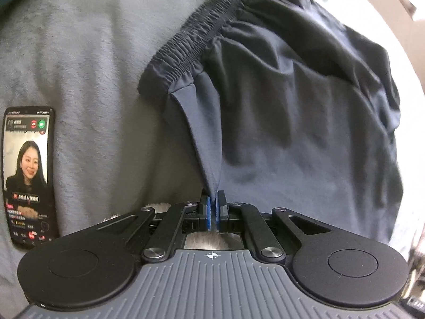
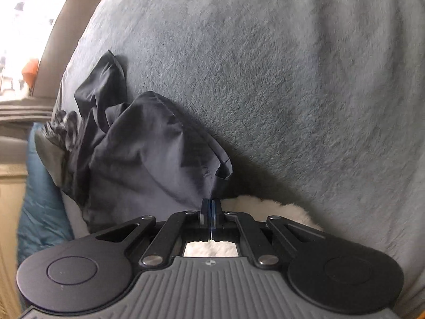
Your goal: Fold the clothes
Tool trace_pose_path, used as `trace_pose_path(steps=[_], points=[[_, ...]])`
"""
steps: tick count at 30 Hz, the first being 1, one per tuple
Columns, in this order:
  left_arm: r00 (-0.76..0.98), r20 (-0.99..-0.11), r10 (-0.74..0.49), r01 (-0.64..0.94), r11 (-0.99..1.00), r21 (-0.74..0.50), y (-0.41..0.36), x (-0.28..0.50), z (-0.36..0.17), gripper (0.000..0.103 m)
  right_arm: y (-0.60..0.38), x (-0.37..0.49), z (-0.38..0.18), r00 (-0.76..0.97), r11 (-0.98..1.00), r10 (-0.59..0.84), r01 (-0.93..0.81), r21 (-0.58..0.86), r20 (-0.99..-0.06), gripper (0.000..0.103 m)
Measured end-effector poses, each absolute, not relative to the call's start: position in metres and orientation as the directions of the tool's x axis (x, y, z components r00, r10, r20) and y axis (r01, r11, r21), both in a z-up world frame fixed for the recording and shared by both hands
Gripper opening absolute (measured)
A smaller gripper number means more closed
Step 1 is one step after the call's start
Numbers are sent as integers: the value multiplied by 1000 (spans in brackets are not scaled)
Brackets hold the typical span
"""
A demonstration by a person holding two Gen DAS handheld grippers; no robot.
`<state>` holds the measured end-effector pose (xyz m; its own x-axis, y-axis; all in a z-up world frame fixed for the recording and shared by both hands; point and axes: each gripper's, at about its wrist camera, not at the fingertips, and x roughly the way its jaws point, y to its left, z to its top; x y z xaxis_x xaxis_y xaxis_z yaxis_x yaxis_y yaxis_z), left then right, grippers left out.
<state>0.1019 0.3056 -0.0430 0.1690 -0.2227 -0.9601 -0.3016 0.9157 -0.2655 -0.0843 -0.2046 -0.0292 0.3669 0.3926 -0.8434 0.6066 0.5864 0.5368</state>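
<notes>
Dark navy shorts with a gathered elastic waistband lie on a grey plush blanket. My left gripper is shut on a pinch of the shorts' fabric just below the waistband's near end, and the cloth rises in a taut fold from the blue pads. In the right wrist view my right gripper is shut on a hem corner of the shorts, which bunch up to the left of the fingers over the blanket.
A phone with a lit screen lies on the blanket at the left. White fluffy cloth shows under the right gripper. A teal cushion and a patterned garment sit at the blanket's left edge, near a bright window.
</notes>
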Motion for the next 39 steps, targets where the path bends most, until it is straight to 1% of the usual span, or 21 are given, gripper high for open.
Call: trace_pose_path(steps=[7,11,12,14,15,16,17,19,21,25,26,27,30,31,34,36,39], points=[[127,-976,-179,-251,946,-206,305,109,-54,4,-199,-82,-29,355,609,401,585,535,-845,1],[103,-984,-145,-256,952,-167,308,113,-59,6,-205,-81,-34,334,611,413,589,530,-847,3],[97,-986,-135,-259,953,-156,309,115,-60,7,-207,-81,-35,329,617,410,587,524,-851,6],[71,-989,-127,-276,951,-141,311,118,-62,17,-212,-82,-36,322,629,402,583,514,-857,11],[61,-991,-123,-286,949,-135,312,118,-61,19,-216,-81,-36,322,637,395,580,509,-861,15],[54,-992,-118,-296,946,-129,313,118,-60,24,-220,-81,-37,323,642,391,575,507,-862,16],[47,-992,-113,-307,944,-122,314,118,-59,32,-225,-80,-37,324,645,391,571,508,-861,16],[51,-993,-109,-327,937,-120,318,116,-51,40,-236,-76,-38,324,647,398,564,513,-858,17],[70,-992,-102,-358,926,-120,323,113,-40,44,-248,-68,-41,322,651,410,552,521,-853,17],[189,-981,-52,-509,849,-143,345,109,-20,61,-269,-45,-54,295,648,449,542,535,-843,17],[216,-976,-30,-557,817,-149,351,110,-20,62,-272,-37,-59,283,644,465,542,540,-839,17],[232,-972,-19,-610,776,-161,354,114,-24,62,-274,-29,-64,268,645,479,539,542,-836,17],[268,-962,-55,-734,635,-241,363,120,-42,62,-275,-3,-78,212,656,518,524,544,-829,17],[289,-955,-68,-758,593,-272,364,123,-48,62,-275,6,-83,191,665,529,512,544,-827,17],[313,-949,-34,-775,568,-277,357,125,-59,60,-269,29,-93,129,710,541,458,534,-831,17],[326,-945,-7,-784,556,-275,352,126,-65,56,-263,42,-102,96,740,537,423,523,-838,17],[348,-937,24,-784,556,-277,344,126,-68,44,-257,56,-119,73,772,517,391,501,-853,17]])
